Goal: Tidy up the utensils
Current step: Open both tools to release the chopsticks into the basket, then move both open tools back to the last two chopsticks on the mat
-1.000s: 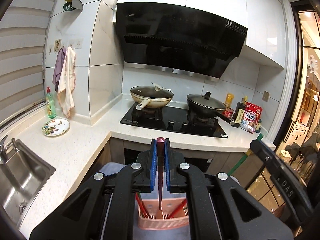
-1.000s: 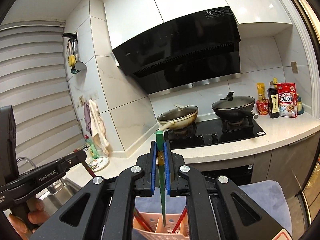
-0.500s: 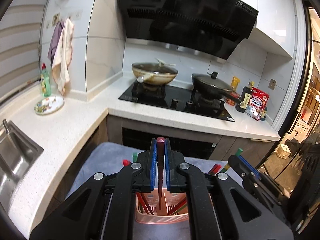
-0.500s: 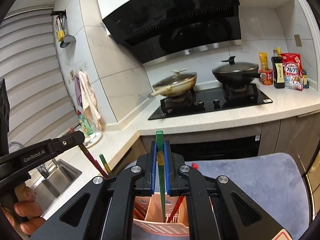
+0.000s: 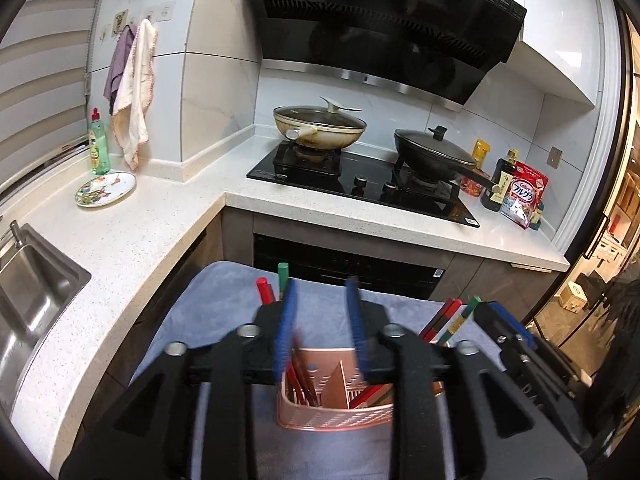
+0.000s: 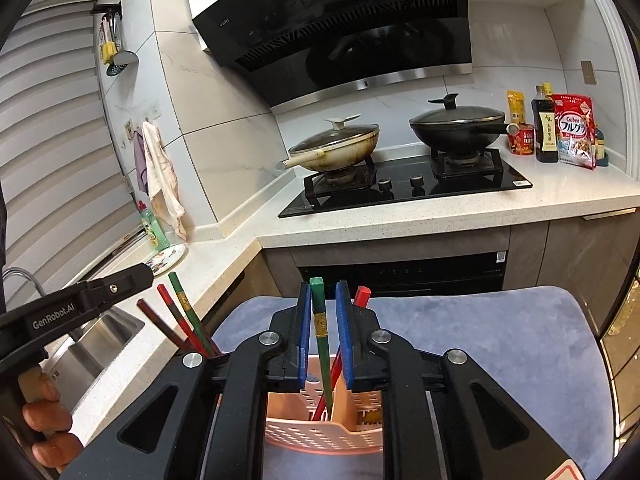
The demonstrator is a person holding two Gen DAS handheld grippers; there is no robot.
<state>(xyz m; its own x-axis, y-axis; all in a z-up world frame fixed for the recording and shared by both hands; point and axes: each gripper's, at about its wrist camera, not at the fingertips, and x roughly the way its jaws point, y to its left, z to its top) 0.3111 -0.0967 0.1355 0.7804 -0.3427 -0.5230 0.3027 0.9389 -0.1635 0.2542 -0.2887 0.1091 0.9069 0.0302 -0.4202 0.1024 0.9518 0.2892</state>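
Note:
A pink slotted utensil basket [image 5: 332, 412] stands on a blue-grey cloth [image 5: 224, 304], holding several red and green chopsticks [image 5: 300, 380]. My left gripper [image 5: 320, 300] is open right above the basket, nothing between its blue pads. In the right wrist view the same basket [image 6: 320, 428] sits below my right gripper [image 6: 323, 292], whose jaws stand slightly apart around a green chopstick [image 6: 322, 344] that stands in the basket. A red chopstick [image 6: 360, 296] leans beside it. More chopsticks [image 6: 180, 320] lean at the left side.
An L-shaped white counter [image 5: 140, 220] carries a hob with a cream pan [image 5: 320, 128] and a black pan [image 5: 436, 152]. A sink [image 5: 28, 292] lies at the left, a small plate [image 5: 106, 189] and a green bottle [image 5: 98, 144] behind it. Food packets [image 5: 524, 196] stand at the right.
Both grippers came down to the basket. My left gripper opened and the dark red chopstick dropped into the basket. My right gripper's jaws parted around the green chopstick.

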